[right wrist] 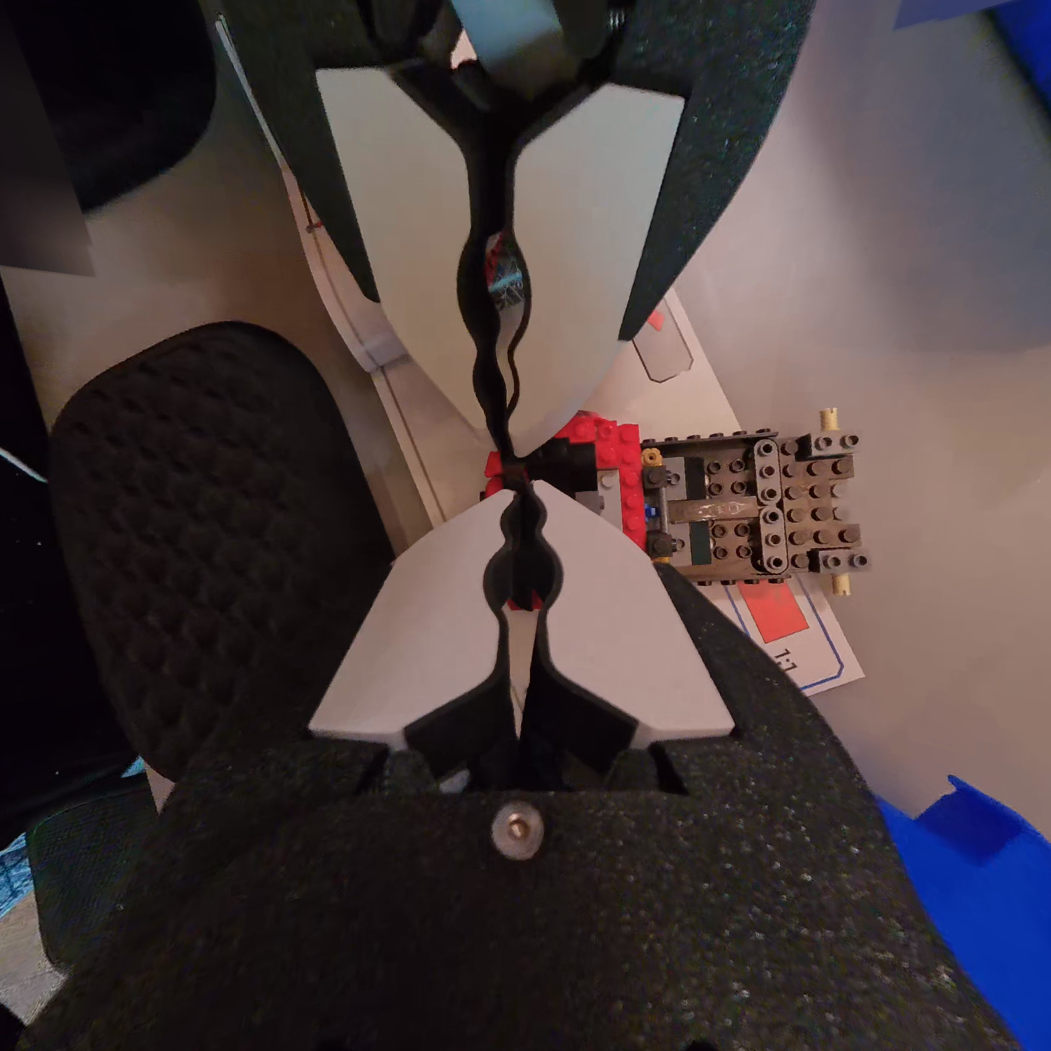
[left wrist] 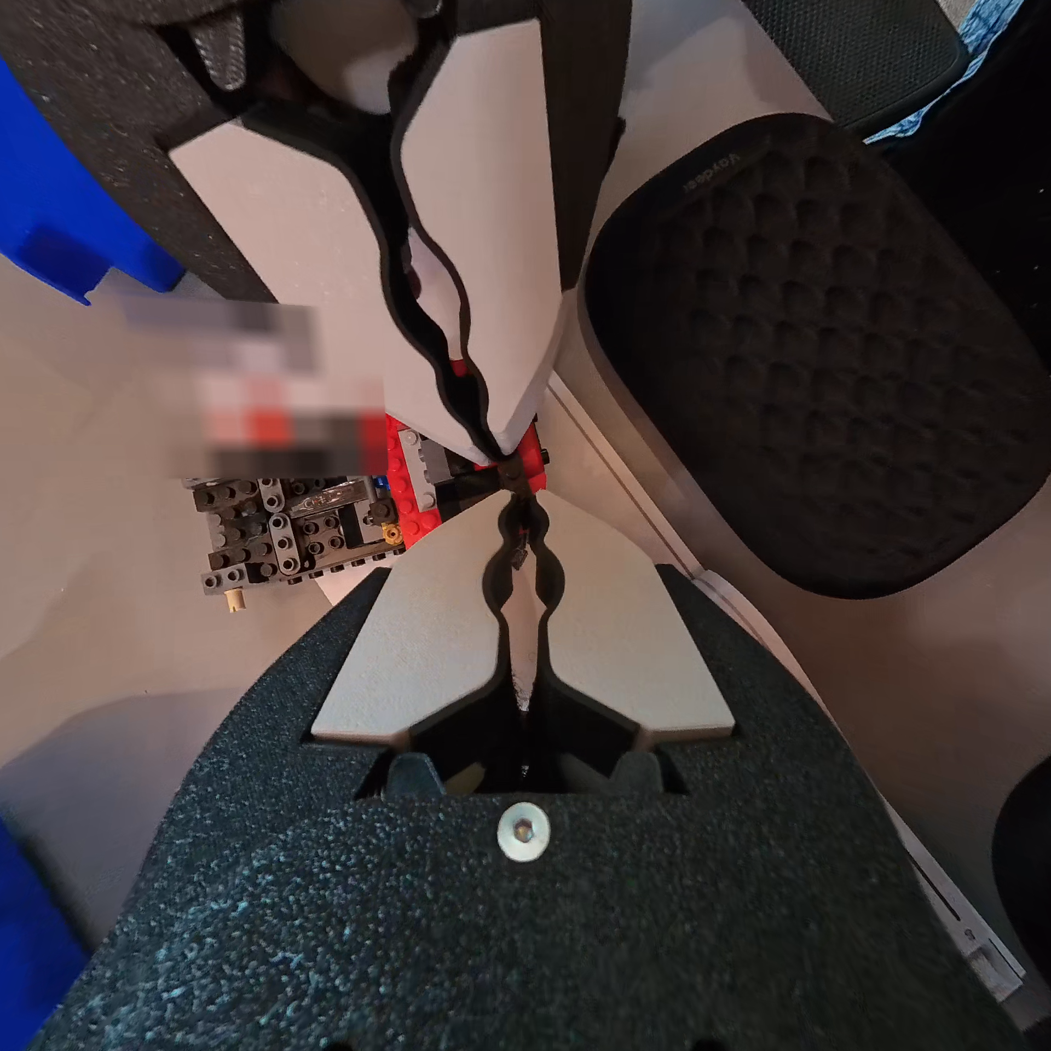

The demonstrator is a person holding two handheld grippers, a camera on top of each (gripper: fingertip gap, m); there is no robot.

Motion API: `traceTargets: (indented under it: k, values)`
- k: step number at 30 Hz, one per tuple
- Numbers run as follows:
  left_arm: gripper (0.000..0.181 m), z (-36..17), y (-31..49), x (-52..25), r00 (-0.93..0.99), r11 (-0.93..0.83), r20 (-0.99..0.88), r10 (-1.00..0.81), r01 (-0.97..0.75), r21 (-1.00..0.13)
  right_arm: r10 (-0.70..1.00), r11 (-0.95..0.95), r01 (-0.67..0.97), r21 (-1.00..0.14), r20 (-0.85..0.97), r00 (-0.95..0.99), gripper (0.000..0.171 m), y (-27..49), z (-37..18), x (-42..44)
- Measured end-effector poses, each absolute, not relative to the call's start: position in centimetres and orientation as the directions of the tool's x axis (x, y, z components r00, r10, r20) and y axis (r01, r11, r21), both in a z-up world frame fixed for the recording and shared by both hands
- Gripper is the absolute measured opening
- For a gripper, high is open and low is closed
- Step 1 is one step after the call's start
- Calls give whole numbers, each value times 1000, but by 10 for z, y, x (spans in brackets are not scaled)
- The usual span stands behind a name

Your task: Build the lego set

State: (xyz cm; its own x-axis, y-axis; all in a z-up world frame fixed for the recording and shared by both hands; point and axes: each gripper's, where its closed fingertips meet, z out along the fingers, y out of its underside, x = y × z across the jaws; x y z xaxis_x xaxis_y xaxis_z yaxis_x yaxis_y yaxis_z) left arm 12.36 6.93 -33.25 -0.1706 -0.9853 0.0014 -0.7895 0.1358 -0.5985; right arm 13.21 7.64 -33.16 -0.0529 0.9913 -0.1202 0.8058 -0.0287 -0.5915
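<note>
two wrist views of one moment, tips of both tools meeting over the model. we see the lego model (right wrist: 739, 506), a partly built vehicle chassis, lying on a printed instruction sheet (right wrist: 796, 648) on the pale table (right wrist: 938, 398), near the table edge beside a black chair seat (right wrist: 216, 540). its rear is a dark grey and black studded frame with a grey holed beam across it and tan axle pins (right wrist: 840, 584) sticking out at the far corners; its front is a red plated section (left wrist: 409, 512) bearing grey and black pieces.

the left gripper (left wrist: 514, 495) has its jaws drawn together at the tips, and the right gripper (right wrist: 514, 495) likewise; both tips converge on a small black piece (left wrist: 514, 472) at the front edge of the red section. we judge that both pinch this piece or press it onto the red plates, but we cannot tell whether either truly clamps it or merely touches it.

progress, as we judge it: the chassis and part of the front are assembled. no wheels, body panels or roof appear on the model, so much seems left. blue bins (right wrist: 978, 887) stand at the margins; their contents are hidden.
</note>
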Motion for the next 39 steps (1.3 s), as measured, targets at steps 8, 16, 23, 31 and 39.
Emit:
traceTargets:
  k: [8,16,23,31,39]
  values:
    - [0,-333,70,124,-180,132,21,-983,-791,-597,992,-82,802,-591,-129,6,0,76,-332,133]
    - [0,-333,70,124,-183,121,42,-982,-789,-602,992,-96,810,-578,-121,31,1,76,-333,133]
    - [0,-333,70,124,-182,117,46,-982,-789,-603,993,-71,814,-576,-117,4,0,76,-332,133]
    - [0,-332,69,124,-190,120,54,-980,-792,-598,997,-27,744,-668,-71,-27,15,81,-317,132]
    - [14,-331,67,121,-198,116,68,-978,-783,-612,995,-17,787,-616,-90,-50,8,76,-334,131]
